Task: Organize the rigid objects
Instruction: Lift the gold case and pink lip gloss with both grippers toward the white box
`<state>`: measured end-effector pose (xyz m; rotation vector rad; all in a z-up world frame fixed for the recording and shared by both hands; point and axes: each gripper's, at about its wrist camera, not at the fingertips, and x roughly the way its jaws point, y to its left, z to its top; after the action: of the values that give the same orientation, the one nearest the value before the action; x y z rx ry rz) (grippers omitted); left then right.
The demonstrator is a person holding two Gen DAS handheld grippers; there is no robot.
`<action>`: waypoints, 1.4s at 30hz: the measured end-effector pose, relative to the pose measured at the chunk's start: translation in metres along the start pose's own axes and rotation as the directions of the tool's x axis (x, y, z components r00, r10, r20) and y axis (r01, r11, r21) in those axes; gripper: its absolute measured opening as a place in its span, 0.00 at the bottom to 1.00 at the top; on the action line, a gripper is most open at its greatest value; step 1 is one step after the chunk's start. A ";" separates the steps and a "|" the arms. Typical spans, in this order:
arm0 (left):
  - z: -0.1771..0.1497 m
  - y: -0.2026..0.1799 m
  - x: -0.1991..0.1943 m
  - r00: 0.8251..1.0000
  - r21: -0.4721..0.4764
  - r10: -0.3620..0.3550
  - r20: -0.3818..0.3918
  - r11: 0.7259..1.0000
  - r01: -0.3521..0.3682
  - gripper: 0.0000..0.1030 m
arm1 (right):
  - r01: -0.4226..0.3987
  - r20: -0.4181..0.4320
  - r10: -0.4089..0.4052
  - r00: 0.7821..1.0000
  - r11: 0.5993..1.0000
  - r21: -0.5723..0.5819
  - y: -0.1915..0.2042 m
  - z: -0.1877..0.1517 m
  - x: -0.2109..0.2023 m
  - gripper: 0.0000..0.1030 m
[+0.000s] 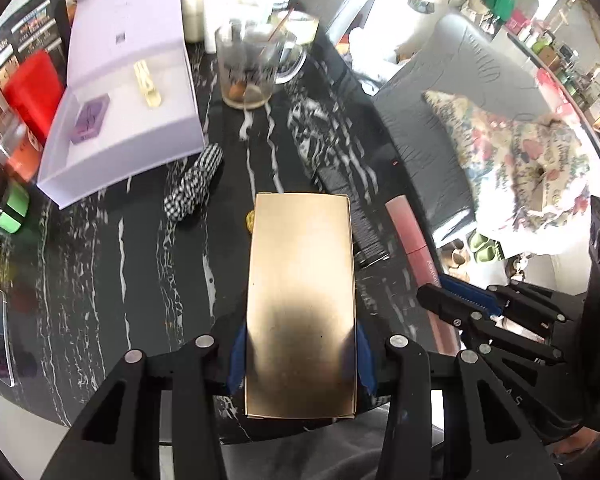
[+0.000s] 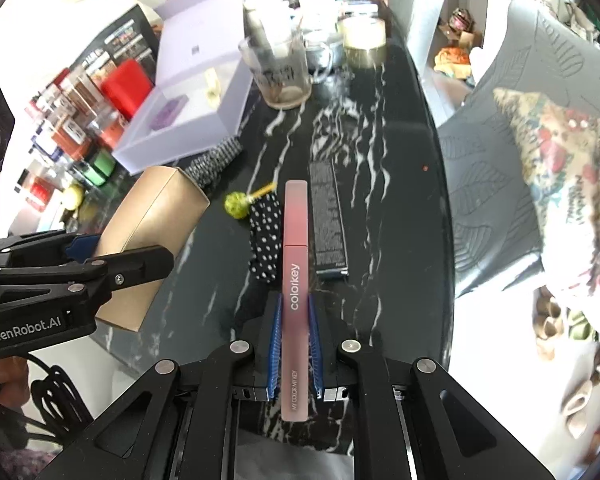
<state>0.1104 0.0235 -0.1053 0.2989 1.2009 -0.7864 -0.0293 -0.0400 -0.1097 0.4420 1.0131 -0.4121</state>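
Left gripper [image 1: 300, 364]: blue pads clamped on flat gold cardboard box [image 1: 302, 304], raised over black marbled tabletop [image 1: 100, 280].
Right gripper [image 2: 295, 344]: jaws closed tight on slim pink lip-gloss tube [image 2: 296, 280].
Right wrist view only: black polka-dot pouch [image 2: 265, 236], yellow-green pompom [image 2: 236, 205].

1. The left gripper [image 1: 300, 364] is matte black plastic, with two angular linkage arms cut by slot-shaped openings.
2. Round silver pivot pins sit at the joints of its arms.
3. Its fingers [image 1: 236, 360] carry blue pads.
4. The right gripper [image 2: 295, 344] has the same build: black arms, silver pins and blue ribbed pads on the fingers [image 2: 275, 344].
5. Seen from the right wrist, the left gripper's side bears white "GenRobot.AI" lettering and small screws.
6. A black cable loops below that body.
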 end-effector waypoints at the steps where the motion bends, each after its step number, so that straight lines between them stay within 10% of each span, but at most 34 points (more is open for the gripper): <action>1: 0.001 -0.003 -0.004 1.000 0.000 -0.001 0.008 1.000 0.001 0.42 | -0.003 0.004 0.003 1.000 1.000 -0.001 0.000 0.000 -0.003 0.13; 20: -0.009 -0.002 -0.047 0.996 -0.061 0.019 0.090 0.998 -0.014 0.42 | -0.062 0.061 0.065 0.996 0.996 -0.061 0.018 0.003 -0.038 0.13; 42: -0.013 0.090 -0.059 0.997 -0.155 0.038 0.068 0.988 -0.027 0.42 | -0.110 -0.011 0.110 0.994 0.978 -0.178 0.107 0.034 0.001 0.13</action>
<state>0.1543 0.1172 -0.0735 0.1620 1.1797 -0.6661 0.0509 0.0313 -0.0783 0.3354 1.0119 -0.2196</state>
